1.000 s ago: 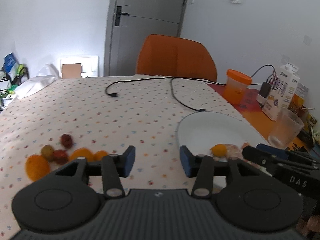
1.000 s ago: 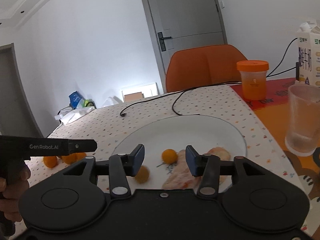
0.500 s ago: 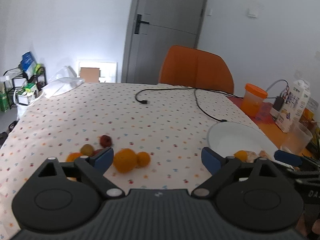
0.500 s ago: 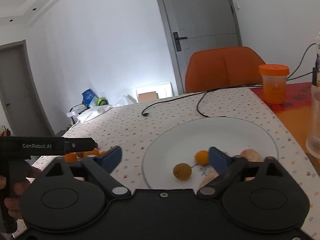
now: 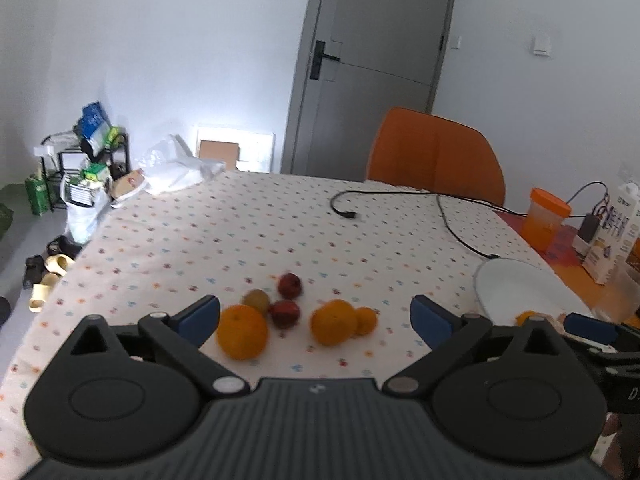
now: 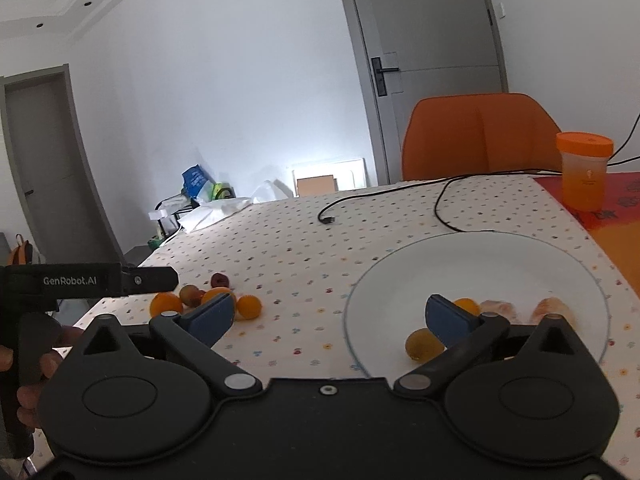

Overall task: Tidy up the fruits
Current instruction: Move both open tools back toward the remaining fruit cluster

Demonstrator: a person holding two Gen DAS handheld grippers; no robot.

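In the left wrist view my left gripper (image 5: 315, 316) is open and empty, just before a cluster of fruit on the dotted tablecloth: a large orange (image 5: 241, 332), a second orange (image 5: 333, 321) with a small one (image 5: 366, 320) beside it, a kiwi (image 5: 256, 299) and two dark red fruits (image 5: 289, 284). The white plate (image 5: 520, 284) lies to the right. In the right wrist view my right gripper (image 6: 330, 314) is open and empty at the plate's (image 6: 500, 256) left rim. The plate holds a brownish fruit (image 6: 423, 344), a small orange (image 6: 466, 305) and pale peeled pieces (image 6: 554, 308).
A black cable (image 5: 452, 216) crosses the far table. An orange-lidded jar (image 6: 584, 170), a milk carton (image 5: 612, 236) and an orange chair (image 5: 436, 160) stand at the right and back. A white bag (image 5: 176, 170) lies at the far left corner.
Both grippers have opened wide. The right one let a brownish fruit fall onto the plate and drew back left. The left one swung left to face the fruit cluster.
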